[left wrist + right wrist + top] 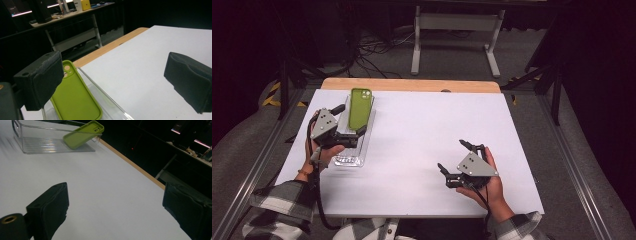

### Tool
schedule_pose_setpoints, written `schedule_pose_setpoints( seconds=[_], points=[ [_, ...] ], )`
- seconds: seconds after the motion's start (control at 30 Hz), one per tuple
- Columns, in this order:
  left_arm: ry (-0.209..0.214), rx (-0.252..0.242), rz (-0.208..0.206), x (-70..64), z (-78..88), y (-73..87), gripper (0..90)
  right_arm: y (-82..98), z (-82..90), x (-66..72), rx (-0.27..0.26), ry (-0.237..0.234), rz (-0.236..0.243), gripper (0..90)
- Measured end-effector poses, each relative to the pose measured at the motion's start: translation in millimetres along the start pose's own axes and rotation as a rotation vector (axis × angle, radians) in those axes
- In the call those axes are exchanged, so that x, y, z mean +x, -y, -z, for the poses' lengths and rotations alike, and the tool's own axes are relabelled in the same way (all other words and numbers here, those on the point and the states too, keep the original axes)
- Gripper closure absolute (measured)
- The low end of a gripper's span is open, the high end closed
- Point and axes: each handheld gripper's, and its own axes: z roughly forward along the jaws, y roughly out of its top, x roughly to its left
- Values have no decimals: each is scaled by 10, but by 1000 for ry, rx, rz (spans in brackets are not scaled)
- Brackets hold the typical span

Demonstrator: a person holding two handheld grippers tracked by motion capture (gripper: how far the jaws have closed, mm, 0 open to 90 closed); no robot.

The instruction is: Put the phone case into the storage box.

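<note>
White table (422, 150) (green phone case (360, 107) in tray (348, 161))

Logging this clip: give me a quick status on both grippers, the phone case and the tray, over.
Left gripper open, beside the clear tray. Right gripper open, on bare table. Green phone case tilted, top end propped on tray's far rim. Nothing in the way.

A lime-green phone case (360, 107) is leaning tilted, camera cutout uppermost, with its far end propped on the rim of a clear plastic tray (353, 161) and its near end sitting down inside. Tray and case are lying toward ten o'clock on the white surface (422, 145), the tray's long side running from six to twelve.
</note>
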Motion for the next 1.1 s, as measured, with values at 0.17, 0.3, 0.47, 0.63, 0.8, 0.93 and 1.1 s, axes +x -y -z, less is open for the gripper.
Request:
schedule_pose_setpoints(
  seconds=[0.17, 0.3, 0.47, 0.63, 0.8, 0.93, 1.1],
  points=[
    [9, -6, -9, -55, 23, -12, 30, -5, 4, 1, -3, -1, 4, 75],
    [17, -17, -14, -96, 45, -17, 29, -8, 7, 4, -3, -1, 4, 75],
    [27, -24, -19, -145, 64, -24, 27, -11, 10, 6, -5, -1, 6, 75],
    [42, -31, -24, -198, 87, -39, 27, -14, 13, 11, -7, -2, 8, 75],
    [54, -38, -32, -230, 106, -52, 28, -16, 17, 10, -11, 1, 11, 75],
    [61, -39, -28, -249, 120, -58, 28, -17, 18, 11, -11, 1, 11, 75],
    [73, -51, -35, -303, 147, -69, 28, -19, 19, 13, -12, -1, 12, 75]
  ],
)
